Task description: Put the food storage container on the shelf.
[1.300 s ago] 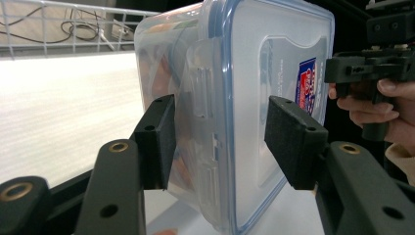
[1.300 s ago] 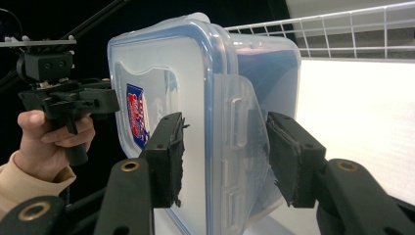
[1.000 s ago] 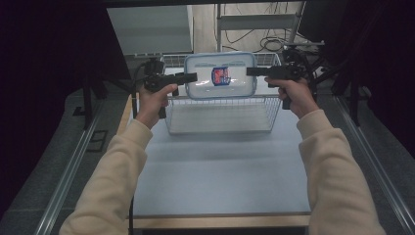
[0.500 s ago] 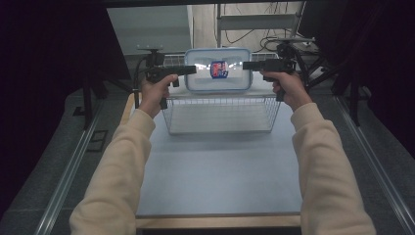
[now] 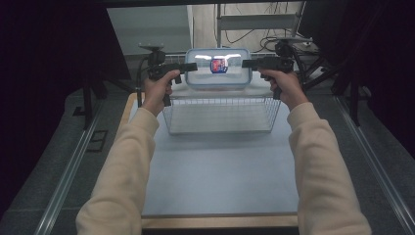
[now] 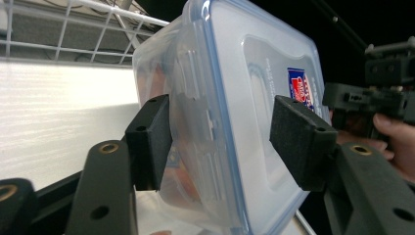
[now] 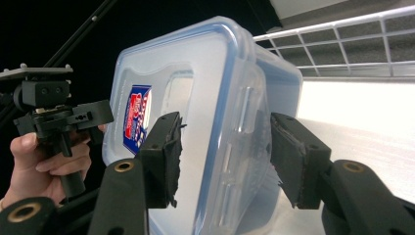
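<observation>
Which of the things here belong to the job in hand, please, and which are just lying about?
In the job: box, left tongs, right tongs, basket.
Lying about: shelf, cables.

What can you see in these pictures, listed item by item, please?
Food container: one, clear with a blue-rimmed lid and a red-and-blue label, beyond the basket at the table's far edge, between the two claws.
Wire basket: one, white, on the far half of the table.
Table: one, pale grey top with a wooden front edge.
Shelf with cables: one, grey, behind the table.
Left claw: one, black, jaws either side of the container's end; they have just been opening, and one pad stands off the lid.
Right claw: one, black, jaws astride the other end, gaps visible.
Sleeves: two, cream.
</observation>
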Motion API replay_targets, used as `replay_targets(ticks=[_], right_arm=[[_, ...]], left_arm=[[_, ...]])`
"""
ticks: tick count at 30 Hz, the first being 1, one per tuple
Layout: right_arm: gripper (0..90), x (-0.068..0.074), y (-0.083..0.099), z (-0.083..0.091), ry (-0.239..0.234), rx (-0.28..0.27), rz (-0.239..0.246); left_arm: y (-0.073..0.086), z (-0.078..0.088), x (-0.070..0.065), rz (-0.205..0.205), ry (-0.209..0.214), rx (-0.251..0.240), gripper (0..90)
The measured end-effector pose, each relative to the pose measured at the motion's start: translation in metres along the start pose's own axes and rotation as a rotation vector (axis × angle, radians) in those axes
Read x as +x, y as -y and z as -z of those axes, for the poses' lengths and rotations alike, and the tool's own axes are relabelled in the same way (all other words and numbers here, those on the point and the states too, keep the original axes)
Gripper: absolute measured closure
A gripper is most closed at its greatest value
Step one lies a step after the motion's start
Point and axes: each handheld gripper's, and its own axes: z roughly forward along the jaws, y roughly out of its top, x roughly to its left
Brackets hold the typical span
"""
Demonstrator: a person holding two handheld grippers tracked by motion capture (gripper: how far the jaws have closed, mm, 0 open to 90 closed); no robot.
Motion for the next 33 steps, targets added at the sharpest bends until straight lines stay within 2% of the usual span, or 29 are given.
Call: replay_targets(ticks=[3, 7, 8, 10, 13, 16, 19, 20, 25, 28, 30, 33], right_arm=[[45.8, -0.003, 0.0, -0.002, 0.008, -0.013, -0.033], [43.4, -0.007, 0.001, -0.007, 0.045, -0.028, -0.079], [43.0, -0.006, 0.002, -0.008, 0.058, -0.027, -0.082], [42.3, -0.006, 0.003, -0.01, 0.088, -0.038, -0.095], [40.2, -0.006, 0.005, -0.011, 0.084, -0.056, -0.121], [36.6, -0.004, 0.008, -0.009, 0.083, -0.092, -0.125], [34.3, 0.002, 0.011, 0.0, 0.093, -0.146, -0.102], [33.9, 0.004, 0.012, 0.004, 0.091, -0.154, -0.08], [31.9, 0.014, 0.02, 0.021, 0.08, -0.157, 0.009], [31.6, 0.018, 0.028, 0.034, 0.095, -0.148, 0.064], [30.7, 0.019, 0.035, 0.041, 0.081, -0.134, 0.089], [31.0, 0.021, 0.043, 0.048, 0.071, -0.122, 0.116]], left_arm=[[-0.001, -0.005, 0.005, 0.038, 0.003, -0.01, 40.5], [-0.001, -0.014, 0.012, 0.075, 0.004, -0.014, 36.4], [-0.001, -0.014, 0.014, 0.076, -0.009, -0.017, 36.2], [-0.001, -0.015, 0.015, 0.076, -0.006, -0.022, 36.6], [0.0, -0.017, 0.015, 0.077, -0.001, -0.016, 33.9], [0.001, -0.017, 0.012, 0.046, -0.02, -0.02, 31.3], [0.001, -0.012, 0.004, 0.012, -0.032, -0.052, 27.9], [0.001, -0.01, 0.002, 0.003, -0.031, -0.057, 28.0], [0.005, 0.007, -0.015, -0.084, -0.067, -0.078, 28.2], [0.014, 0.019, -0.024, -0.137, -0.083, -0.063, 27.9], [0.022, 0.027, -0.029, -0.166, -0.094, -0.047, 27.9], [0.03, 0.035, -0.034, -0.183, -0.087, -0.029, 28.0]])
